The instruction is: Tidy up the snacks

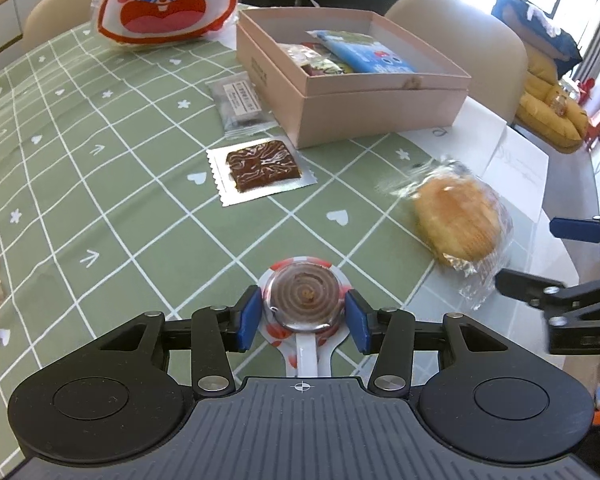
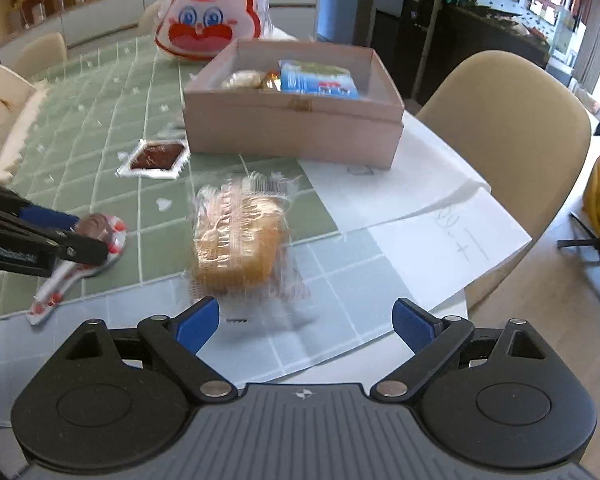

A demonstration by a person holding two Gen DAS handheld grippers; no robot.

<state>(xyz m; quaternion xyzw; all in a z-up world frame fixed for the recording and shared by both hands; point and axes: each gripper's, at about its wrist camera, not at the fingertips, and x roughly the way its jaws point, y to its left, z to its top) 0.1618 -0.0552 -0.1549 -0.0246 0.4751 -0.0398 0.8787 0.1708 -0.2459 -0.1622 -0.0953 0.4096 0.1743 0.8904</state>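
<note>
A wrapped brown spiral lollipop (image 1: 303, 300) lies on the green checked tablecloth. My left gripper (image 1: 303, 316) has its blue pads on either side of the lollipop head, touching it. The lollipop also shows in the right wrist view (image 2: 100, 226). A wrapped bread bun (image 1: 458, 220) lies to the right, in front of my right gripper (image 2: 305, 326), which is open and empty just short of the bun (image 2: 240, 240). A pink open box (image 1: 380, 108) holds several snack packets. A brown square snack (image 1: 262, 166) and a grey packet (image 1: 240, 102) lie beside the box.
A large rabbit-face snack bag (image 1: 166, 0) stands behind the box (image 2: 292, 128). White paper sheets (image 2: 420, 216) lie under the box's right side near the table edge. Beige chairs (image 2: 512, 140) stand around the table.
</note>
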